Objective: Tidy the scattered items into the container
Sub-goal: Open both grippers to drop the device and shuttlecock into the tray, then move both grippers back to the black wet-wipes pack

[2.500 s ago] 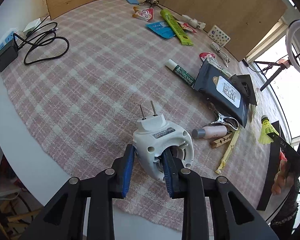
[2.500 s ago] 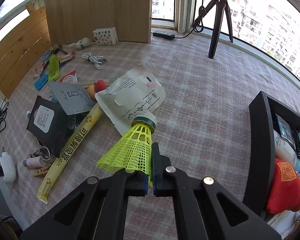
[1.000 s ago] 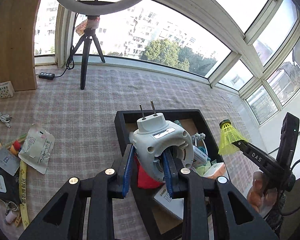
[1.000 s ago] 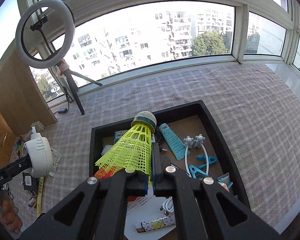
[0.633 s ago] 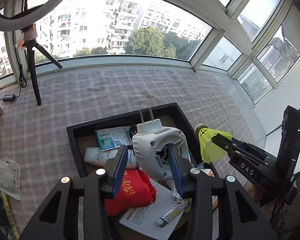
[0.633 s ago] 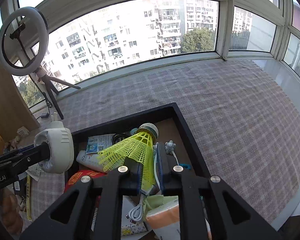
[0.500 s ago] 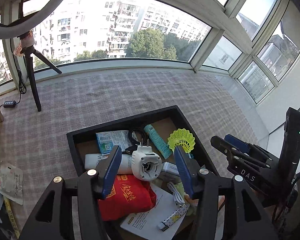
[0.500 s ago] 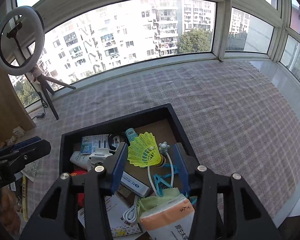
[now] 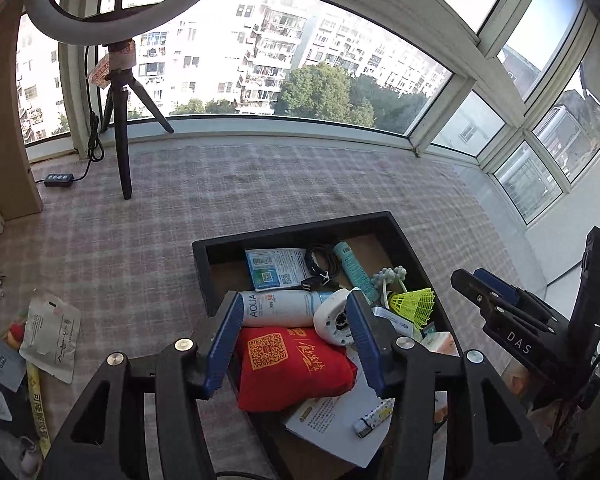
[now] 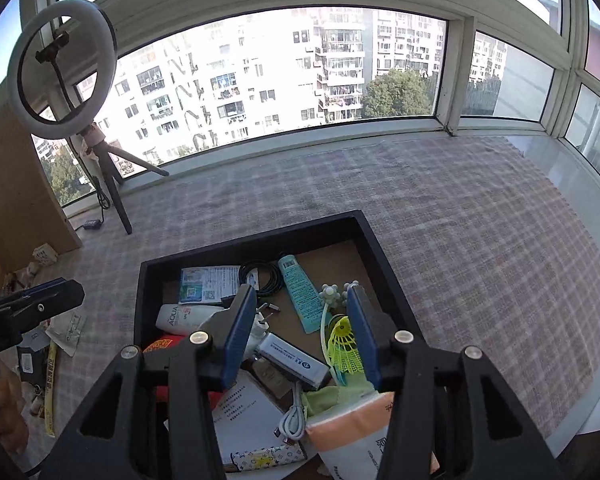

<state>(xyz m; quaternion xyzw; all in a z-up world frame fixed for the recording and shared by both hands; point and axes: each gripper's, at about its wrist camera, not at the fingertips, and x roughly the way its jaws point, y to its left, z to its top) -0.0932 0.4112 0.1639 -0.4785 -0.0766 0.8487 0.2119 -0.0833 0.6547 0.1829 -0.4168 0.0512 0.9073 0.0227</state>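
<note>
The black tray (image 9: 216, 248) holds several items on the plaid cloth. In the left wrist view my left gripper (image 9: 294, 306) hangs open above the tray. The white plug-in device (image 9: 332, 318) lies in the tray beside a white tube and a red pouch (image 9: 288, 364), just below the right-hand finger. My right gripper (image 10: 300, 300) is open too, over the tray (image 10: 148, 268). The yellow shuttlecock (image 10: 344, 344) lies on its side inside, below the right-hand finger. Neither gripper holds anything. Each gripper shows at the edge of the other's view.
Loose items remain on the cloth to the left: a white pouch (image 9: 52, 332), a yellow strip (image 9: 36, 404) and dark packets. A ring light on a tripod (image 9: 120, 132) stands at the back left by a wooden panel. Windows curve round the far side.
Both grippers opened over the tray. The white plug-in device left the left jaws and the shuttlecock left the right jaws; both now lie in the tray.
</note>
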